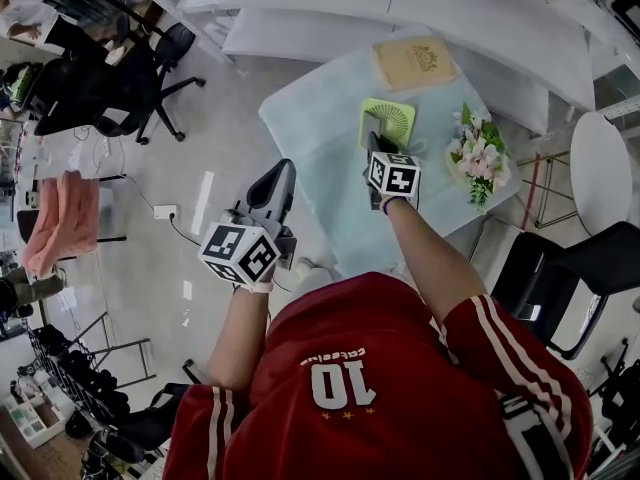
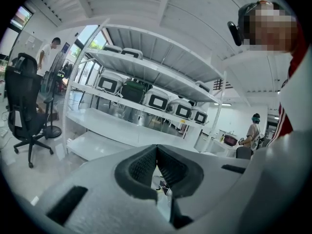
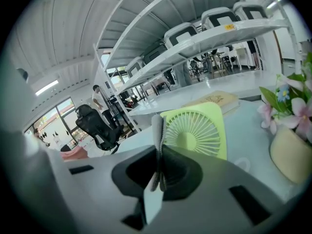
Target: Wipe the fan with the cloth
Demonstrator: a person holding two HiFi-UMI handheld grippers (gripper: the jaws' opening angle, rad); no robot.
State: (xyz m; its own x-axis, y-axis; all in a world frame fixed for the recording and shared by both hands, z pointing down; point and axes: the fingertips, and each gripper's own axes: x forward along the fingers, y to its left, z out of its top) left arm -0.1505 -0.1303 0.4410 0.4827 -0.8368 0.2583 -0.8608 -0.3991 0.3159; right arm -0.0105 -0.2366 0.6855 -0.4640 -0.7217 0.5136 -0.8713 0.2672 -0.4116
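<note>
Our right hand-held gripper is pinched shut on a thin folded grey cloth. The lime green square fan sits just past it on the pale blue tabletop. Our left hand-held gripper is closed with nothing in it, over the floor left of the tabletop.

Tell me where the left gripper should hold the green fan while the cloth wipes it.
Probably the top frame edge of the fan, with the left gripper coming from above. It stands upright, grille facing the cloth in the right gripper, and the flat rim is its solid, narrow part.
</note>
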